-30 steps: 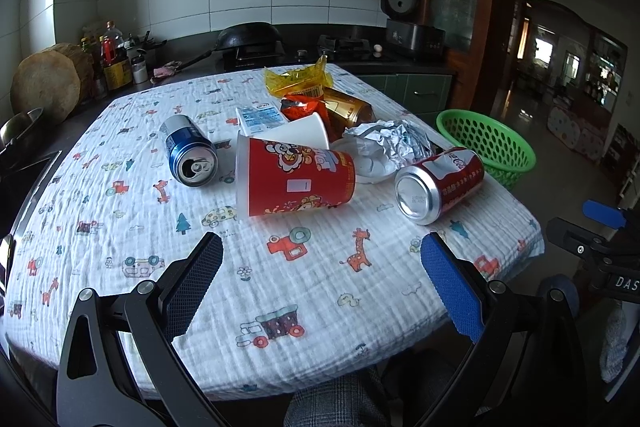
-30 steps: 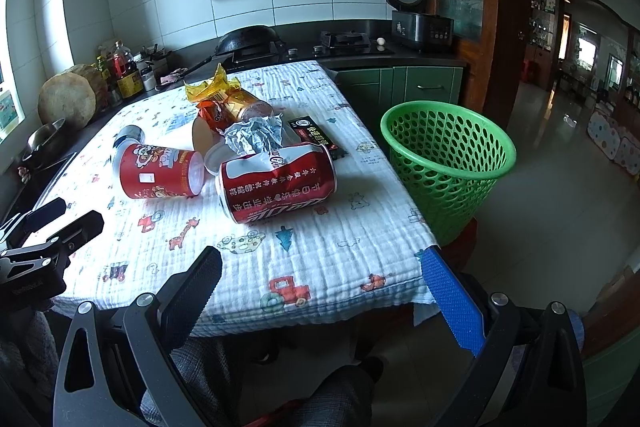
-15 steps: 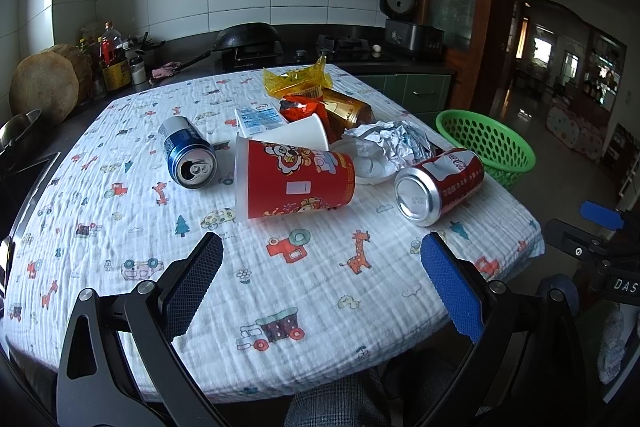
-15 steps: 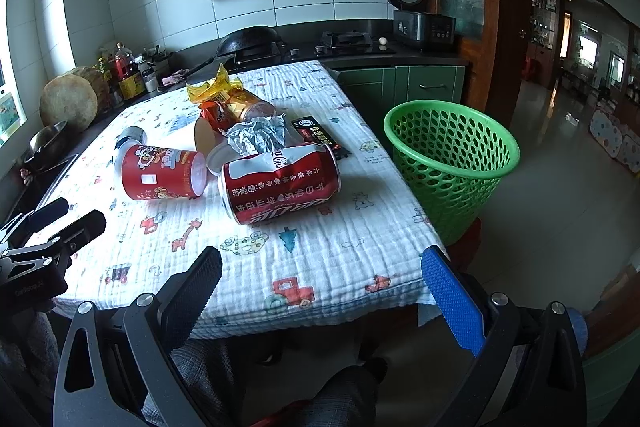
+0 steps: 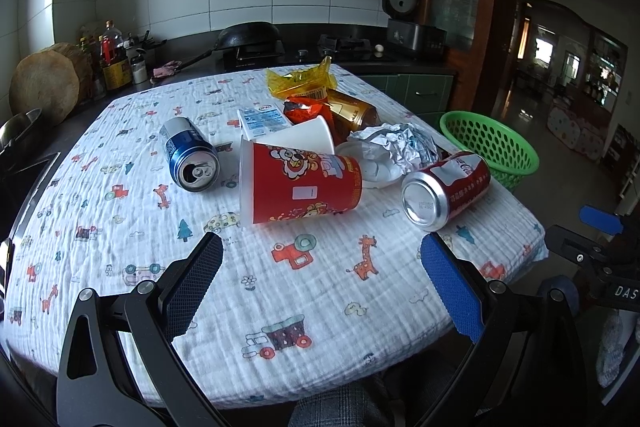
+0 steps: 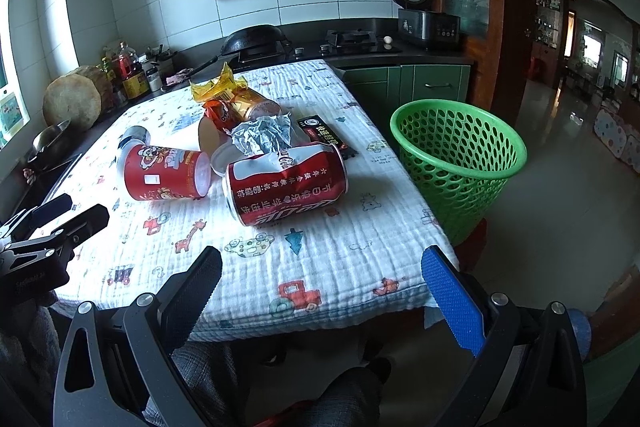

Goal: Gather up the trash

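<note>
Both hand-held grippers, left [image 5: 320,269] and right [image 6: 320,271], hover with jaws spread wide and empty at the near edge of the bench [image 5: 320,307], where a dented red cola can [image 6: 286,183], red paper cup [image 5: 298,185] and blue can [image 5: 190,155] lie toppled beside a green basket [image 6: 456,163].

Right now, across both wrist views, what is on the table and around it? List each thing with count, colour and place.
Dented cola can: 1, red, on its side, near table edge.
Paper cup: 1, red, on its side, table middle.
Drink can: 1, blue, on its side, left of cup.
Crumpled foil: 1, silver, behind cola can.
Snack wrappers: several, yellow and orange, far end of pile.
Perforated plastic bin: 1, green, on floor beside table.
Left gripper: jaws open.
Right gripper: jaws open.
</note>
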### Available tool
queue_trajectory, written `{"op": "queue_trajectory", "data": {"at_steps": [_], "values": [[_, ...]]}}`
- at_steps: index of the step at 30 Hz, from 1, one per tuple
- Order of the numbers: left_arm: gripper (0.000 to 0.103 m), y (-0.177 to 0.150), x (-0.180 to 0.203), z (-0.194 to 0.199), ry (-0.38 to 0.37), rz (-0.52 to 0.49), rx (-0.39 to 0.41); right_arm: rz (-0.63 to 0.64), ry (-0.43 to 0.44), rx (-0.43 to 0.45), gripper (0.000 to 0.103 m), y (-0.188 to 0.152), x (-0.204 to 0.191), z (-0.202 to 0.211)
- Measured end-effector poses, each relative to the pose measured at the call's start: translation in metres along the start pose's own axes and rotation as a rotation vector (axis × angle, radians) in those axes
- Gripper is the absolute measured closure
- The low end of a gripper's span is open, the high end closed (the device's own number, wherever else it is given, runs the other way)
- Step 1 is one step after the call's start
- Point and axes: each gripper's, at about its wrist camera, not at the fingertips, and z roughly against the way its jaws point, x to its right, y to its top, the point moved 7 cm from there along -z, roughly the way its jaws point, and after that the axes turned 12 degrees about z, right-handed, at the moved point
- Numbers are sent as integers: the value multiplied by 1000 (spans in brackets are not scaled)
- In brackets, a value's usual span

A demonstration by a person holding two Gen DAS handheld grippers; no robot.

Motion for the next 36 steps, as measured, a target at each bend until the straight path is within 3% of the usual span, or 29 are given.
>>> {"op": "queue_trajectory", "data": {"at_steps": [23, 36], "values": [[5, 16, -27, -27, 31, 14, -38, 11, 55, -28, 6, 15, 3, -27], [6, 27, -42, -43, 45, 29, -55, 96, 163, -18, 7, 71, -9, -54]]}}
